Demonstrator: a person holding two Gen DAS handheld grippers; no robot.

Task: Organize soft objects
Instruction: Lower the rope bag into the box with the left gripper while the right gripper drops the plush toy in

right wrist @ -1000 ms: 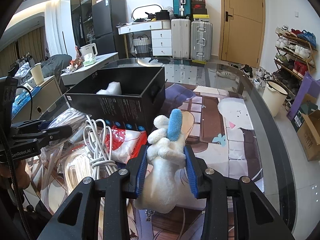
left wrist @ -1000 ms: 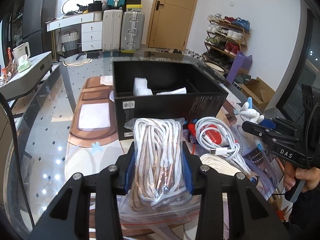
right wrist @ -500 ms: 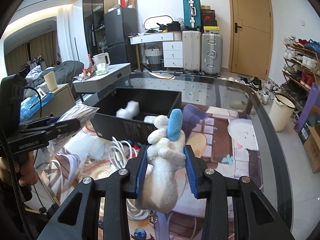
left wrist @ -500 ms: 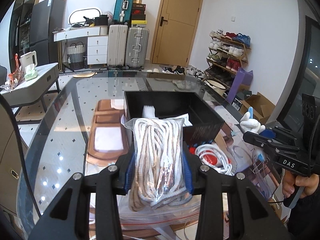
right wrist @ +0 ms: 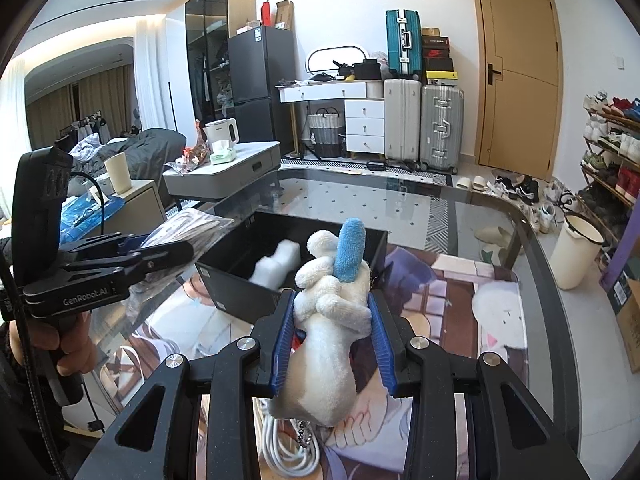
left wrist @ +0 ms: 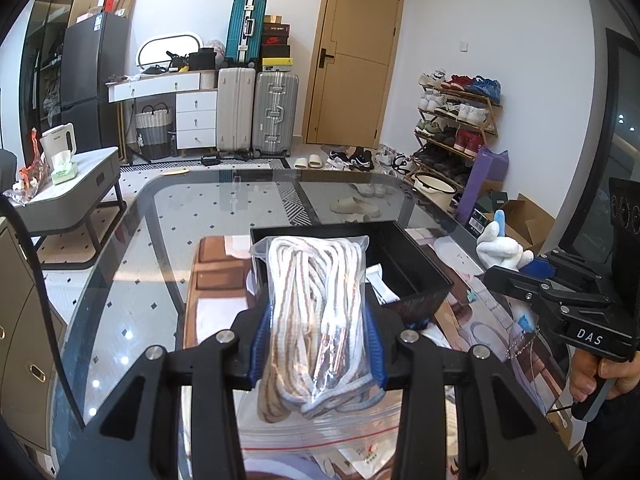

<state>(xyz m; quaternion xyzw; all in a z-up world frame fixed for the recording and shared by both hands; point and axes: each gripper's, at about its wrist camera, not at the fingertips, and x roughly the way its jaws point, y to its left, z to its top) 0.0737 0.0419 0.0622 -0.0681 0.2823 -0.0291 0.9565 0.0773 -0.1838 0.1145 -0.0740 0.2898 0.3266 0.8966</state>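
Observation:
My left gripper [left wrist: 316,340] is shut on a clear plastic bag of white and tan rope [left wrist: 316,312], held in the air in front of the black box [left wrist: 416,276]. My right gripper [right wrist: 331,334] is shut on a white plush toy with a blue ear [right wrist: 332,308], held above the table near the box [right wrist: 240,276]. A white foam piece [right wrist: 276,268] lies inside the box. In the right wrist view the left gripper [right wrist: 120,264] with its bag [right wrist: 188,228] is at the left. In the left wrist view the right gripper [left wrist: 560,300] and the plush [left wrist: 500,248] are at the right.
The glass table [right wrist: 500,216] carries a printed mat [right wrist: 460,280]. A coiled white cable [right wrist: 288,452] lies under my right gripper. More plastic bags [left wrist: 340,440] lie under the left one. Suitcases, a shoe rack and a grey side table stand around the room.
Both grippers have risen with their loads. The box now looks farther and lower, and the cables on the table have dropped out of the left view.

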